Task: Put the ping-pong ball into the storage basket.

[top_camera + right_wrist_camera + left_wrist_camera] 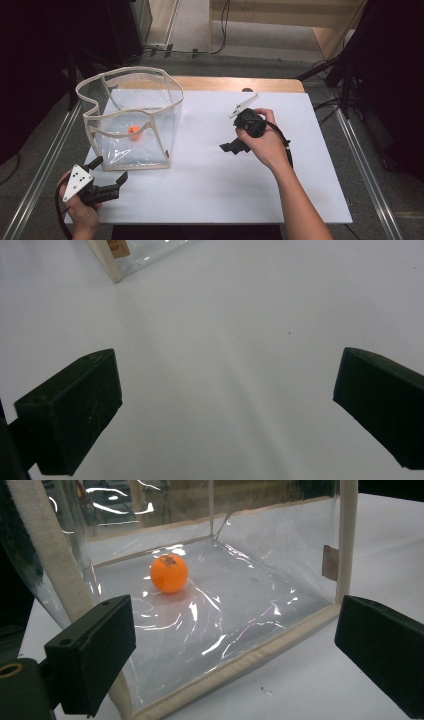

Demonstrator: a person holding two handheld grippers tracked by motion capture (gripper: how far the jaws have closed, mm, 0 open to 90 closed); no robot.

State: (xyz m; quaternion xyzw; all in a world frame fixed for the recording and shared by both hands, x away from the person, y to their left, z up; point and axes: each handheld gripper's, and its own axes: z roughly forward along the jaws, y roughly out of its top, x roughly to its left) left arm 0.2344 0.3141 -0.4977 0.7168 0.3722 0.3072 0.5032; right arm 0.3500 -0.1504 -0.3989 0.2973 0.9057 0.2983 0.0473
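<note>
We are holding both grippers with jaws wide, gripping nothing. The left gripper (111,176) is facing the clear bag (131,120) near the table's (210,195) front left corner, 1 orange ball (169,573) lying inside. The right gripper (234,147) is hovering mid-table.

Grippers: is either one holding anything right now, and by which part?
Nothing is held. The left gripper and right gripper are both open; the orange ball lies loose inside the clear bag.

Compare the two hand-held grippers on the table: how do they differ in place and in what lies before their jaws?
The left gripper sits at the near left corner of the white board, aimed at the clear bag with the orange ball inside. The right gripper is held over the middle right, above bare board. The left gripper's grey plate lies flat; the right gripper's is tilted up. Both have their jaws open and hold nothing.
</note>
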